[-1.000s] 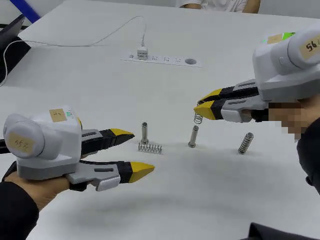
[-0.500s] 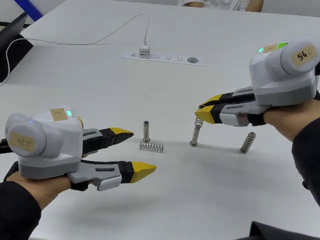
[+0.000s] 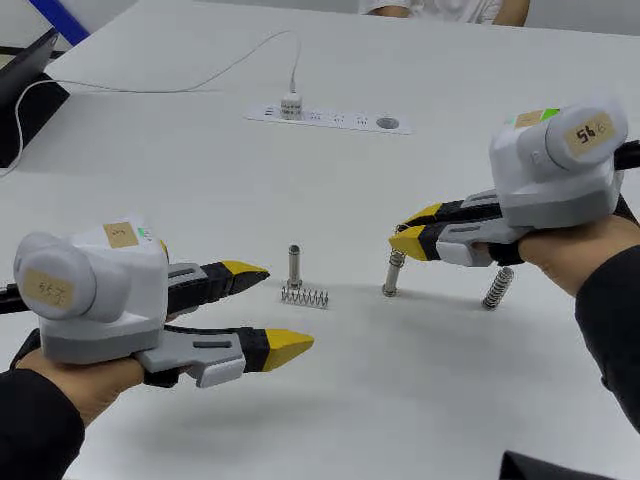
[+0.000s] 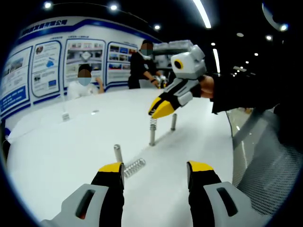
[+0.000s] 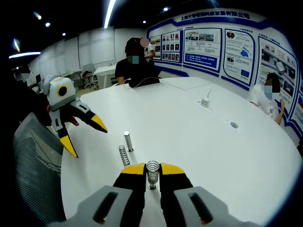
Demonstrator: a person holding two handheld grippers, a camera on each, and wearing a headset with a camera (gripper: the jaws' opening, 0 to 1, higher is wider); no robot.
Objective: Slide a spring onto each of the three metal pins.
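A: Head view first. What are the tools doing?
B: The left tool (image 3: 283, 306) hovers low over the tabletop (image 3: 200, 190), jaws spread wide with nothing held. The right tool (image 3: 398, 235) has its jaws pinched on the gripped spring (image 3: 397, 258), which sits over the top of the middle pin (image 3: 389, 284).
A: And the other parts?
B: The bare pin (image 3: 294, 262) stands upright, with the loose spring (image 3: 305, 297) lying on its side right at its foot. Off to the other side of the middle pin, the seated spring (image 3: 497, 283) covers the third pin (image 3: 488, 304) almost to its foot. A power strip (image 3: 330, 118) and its cable (image 3: 200, 75) lie well behind.
A: Left gripper view?
B: Its own jaws rise far apart. The bare pin (image 4: 118, 153) and loose spring (image 4: 135, 165) are just beyond one of them. Farther on, the right tool's yellow tips come down onto the gripped spring (image 4: 152, 124), which is coiled around the upper part of the middle pin.
A: Right gripper view?
B: The gripped spring (image 5: 152, 171) stands between the two yellow tips, which press in on it from both sides. Beyond are the bare pin (image 5: 128, 141) and loose spring (image 5: 123, 155), with the left tool (image 5: 87, 139) gaping beside them.
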